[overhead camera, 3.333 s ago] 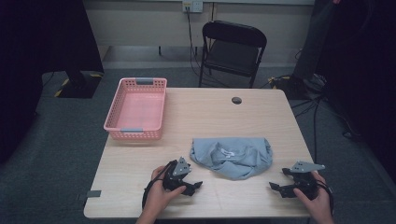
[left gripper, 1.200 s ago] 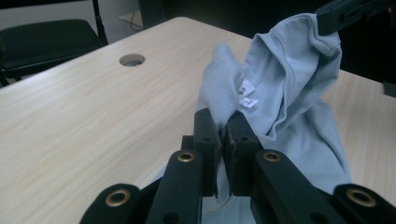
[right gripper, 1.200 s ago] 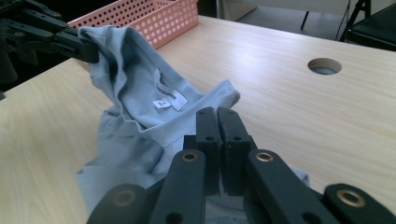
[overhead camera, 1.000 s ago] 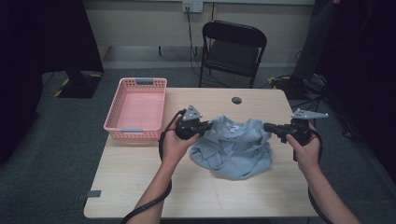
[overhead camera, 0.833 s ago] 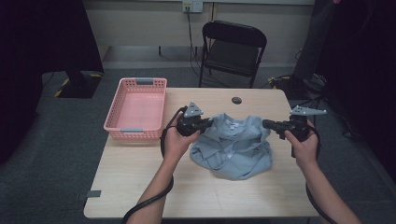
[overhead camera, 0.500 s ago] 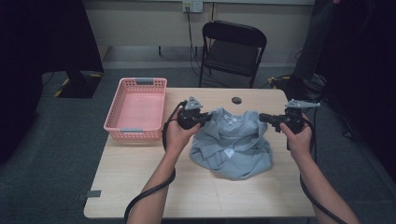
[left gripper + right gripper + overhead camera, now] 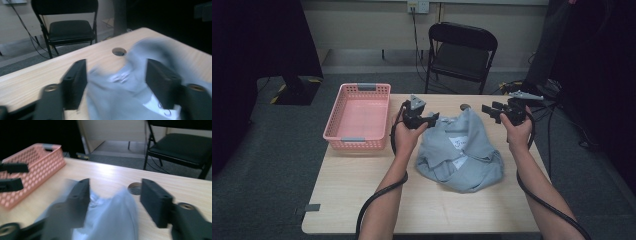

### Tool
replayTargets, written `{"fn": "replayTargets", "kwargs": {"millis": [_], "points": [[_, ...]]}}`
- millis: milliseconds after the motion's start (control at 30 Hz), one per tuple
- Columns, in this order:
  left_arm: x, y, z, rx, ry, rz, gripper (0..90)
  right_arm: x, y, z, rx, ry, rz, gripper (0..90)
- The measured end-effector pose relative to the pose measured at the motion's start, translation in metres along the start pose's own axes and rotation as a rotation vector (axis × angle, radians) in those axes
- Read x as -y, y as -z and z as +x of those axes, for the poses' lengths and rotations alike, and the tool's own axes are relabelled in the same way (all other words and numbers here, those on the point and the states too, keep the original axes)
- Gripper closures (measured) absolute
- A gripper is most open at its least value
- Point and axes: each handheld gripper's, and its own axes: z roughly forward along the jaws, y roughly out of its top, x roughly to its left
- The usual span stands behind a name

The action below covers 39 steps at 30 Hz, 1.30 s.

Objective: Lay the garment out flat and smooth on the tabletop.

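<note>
1. While you hold both grippers above the far half of the table (image 7: pixel 362 200), the grey shirt (image 7: pixel 462 150) lies bunched between and below them.
2. Your left gripper (image 7: pixel 430 119) has its jaws spread; in the left gripper view the shirt (image 7: pixel 130 95) sits in the gap between them, blurred, and you cannot tell whether they touch it.
3. Your right gripper (image 7: pixel 488 111) also stands spread, with a raised fold of shirt (image 7: pixel 112 217) just below its jaws.
4. Left of your left gripper sits the pink basket (image 7: pixel 358 116).
</note>
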Motion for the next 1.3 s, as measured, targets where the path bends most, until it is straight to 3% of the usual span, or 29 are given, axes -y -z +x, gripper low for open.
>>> {"fn": "replayTargets", "kwargs": {"millis": [100, 333, 533, 700, 900, 1300], "points": [[0.006, 0.003, -0.005, 0.029, -0.001, 0.033, 22.0, 0.007, 0.006, 0.007, -0.031, 0.026, 0.023, 24.0], [0.019, 0.016, -0.022, 0.057, 0.0, 0.054, 17.7, 0.03, 0.023, 0.022, -0.034, 0.086, 0.078, 16.9], [0.029, 0.029, -0.034, 0.07, -0.009, 0.07, 15.9, 0.045, 0.039, 0.032, -0.044, 0.073, 0.092, 12.2], [0.041, 0.039, -0.042, 0.11, -0.027, 0.08, 15.8, 0.056, 0.053, 0.037, -0.057, 0.076, 0.101, 11.9], [0.057, 0.046, -0.044, 0.12, -0.007, 0.1, 15.8, 0.07, 0.065, 0.035, -0.055, 0.098, 0.1, 12.1], [0.088, 0.057, -0.055, 0.176, -0.026, 0.128, 15.8, 0.106, 0.08, 0.036, -0.054, 0.13, 0.131, 12.0]]}}
